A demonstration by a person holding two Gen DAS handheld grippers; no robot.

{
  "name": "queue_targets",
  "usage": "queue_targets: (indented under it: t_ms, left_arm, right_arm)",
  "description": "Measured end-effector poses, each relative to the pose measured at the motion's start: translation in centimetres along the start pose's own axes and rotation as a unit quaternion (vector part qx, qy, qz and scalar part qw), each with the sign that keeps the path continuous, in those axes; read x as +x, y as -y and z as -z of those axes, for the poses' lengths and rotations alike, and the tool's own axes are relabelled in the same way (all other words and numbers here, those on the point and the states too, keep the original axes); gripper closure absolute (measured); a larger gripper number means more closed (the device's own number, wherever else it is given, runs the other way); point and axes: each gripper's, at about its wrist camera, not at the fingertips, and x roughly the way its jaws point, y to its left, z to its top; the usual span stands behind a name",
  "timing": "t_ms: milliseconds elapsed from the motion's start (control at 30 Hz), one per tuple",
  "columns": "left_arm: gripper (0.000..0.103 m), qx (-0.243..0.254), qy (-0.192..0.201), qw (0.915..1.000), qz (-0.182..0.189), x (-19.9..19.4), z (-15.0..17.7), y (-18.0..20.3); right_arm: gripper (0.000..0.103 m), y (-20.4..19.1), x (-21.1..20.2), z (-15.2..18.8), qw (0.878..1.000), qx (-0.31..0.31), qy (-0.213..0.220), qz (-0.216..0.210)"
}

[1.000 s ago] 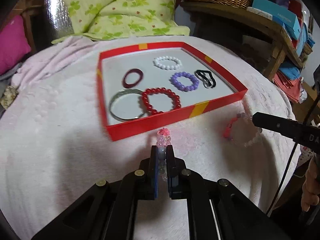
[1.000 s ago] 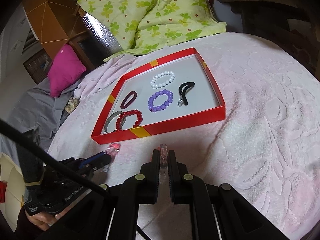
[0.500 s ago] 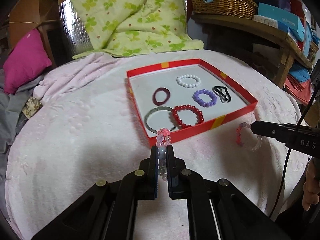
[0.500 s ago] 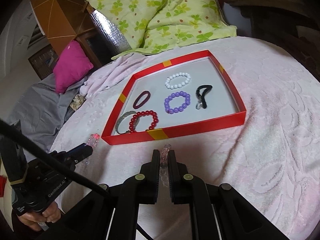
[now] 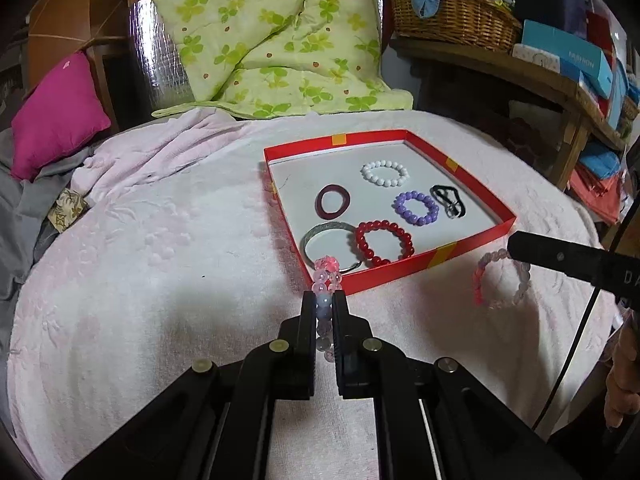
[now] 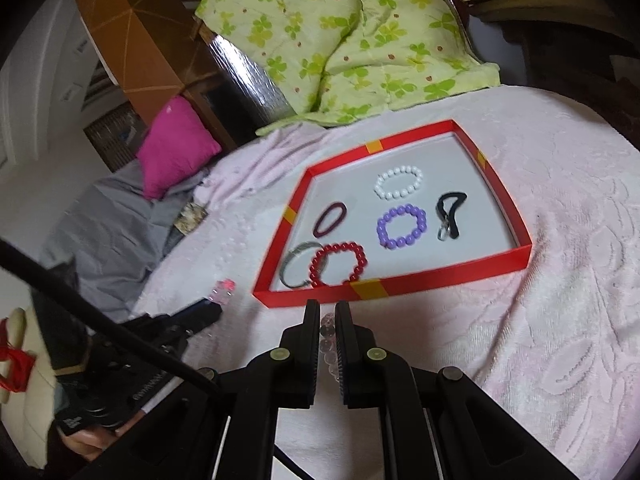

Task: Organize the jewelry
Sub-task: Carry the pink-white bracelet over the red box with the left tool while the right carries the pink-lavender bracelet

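A red tray lies on the pink blanket. It holds a white bead bracelet, a purple one, a red one, a silver bangle, a dark red ring and a black hair tie. My left gripper is shut on a pink bead bracelet, in front of the tray's near left corner. My right gripper is shut on a pale lilac bead bracelet, by the tray's near right corner.
A green floral quilt lies behind the tray, with a magenta cushion and grey cloth to the left. A wooden shelf with a wicker basket and boxes stands at the right. A hand grips the left tool.
Both grippers rose and drew back from the tray, each still carrying its bracelet. The tray now looks smaller and farther off in both views.
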Motion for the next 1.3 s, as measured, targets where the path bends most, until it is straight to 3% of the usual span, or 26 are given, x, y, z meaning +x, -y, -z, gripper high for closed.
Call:
queue_targets:
  t_ms: [167, 333, 833, 1300]
  left_arm:
    - [0.095, -0.024, 0.019, 0.9977, 0.061, -0.8, -0.6, -0.9]
    - [0.095, -0.027, 0.046, 0.9938, 0.097, -1.7, -1.3, -1.0]
    - [0.095, -0.015, 0.04, 0.9936, 0.105, 0.3, -3.4, 0.6]
    - [0.095, -0.018, -0.017, 0.9918, 0.126, 8.8, -9.1, 1.9]
  right_arm:
    - [0.094, 1.1, -1.2, -0.5, 0.999, 0.025, 0.021, -0.019]
    - [0.094, 2.7, -2.1, -1.3, 0.997, 0.062, 0.037, -0.038]
    - [0.094, 4.8, -2.6, -4.6, 0.994, 0.086, 0.07, -0.023]
    - [0.094, 8.8, 5.3, -11.6, 0.989, 0.138, 0.047, 0.009]
